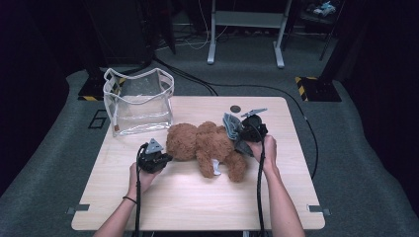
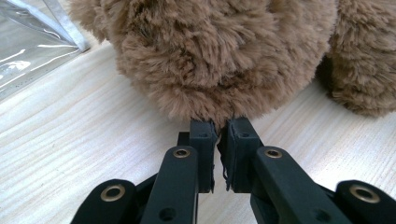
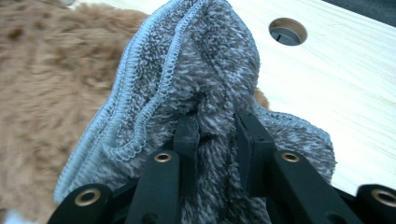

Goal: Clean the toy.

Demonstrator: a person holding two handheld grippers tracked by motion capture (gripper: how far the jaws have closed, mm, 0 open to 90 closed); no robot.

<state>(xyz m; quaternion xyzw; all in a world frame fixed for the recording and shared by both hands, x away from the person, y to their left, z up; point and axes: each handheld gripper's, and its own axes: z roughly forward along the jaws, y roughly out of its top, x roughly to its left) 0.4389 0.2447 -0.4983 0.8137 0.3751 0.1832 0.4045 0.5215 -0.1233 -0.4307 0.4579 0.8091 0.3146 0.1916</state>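
From the high view we see a brown teddy bear [image 1: 207, 147] lying in the middle of the wooden table [image 1: 197, 202], with a clear bag [image 1: 139, 101] standing behind it on the left. The left gripper [image 1: 165, 158] touches the bear's head; the right gripper [image 1: 236, 132] holds a grey cloth [image 1: 230, 124] over the bear's other end.

In the left gripper view we see its jaws pinched together on a tuft of fur.

In the right gripper view its jaws are clamped on the fluffy cloth.
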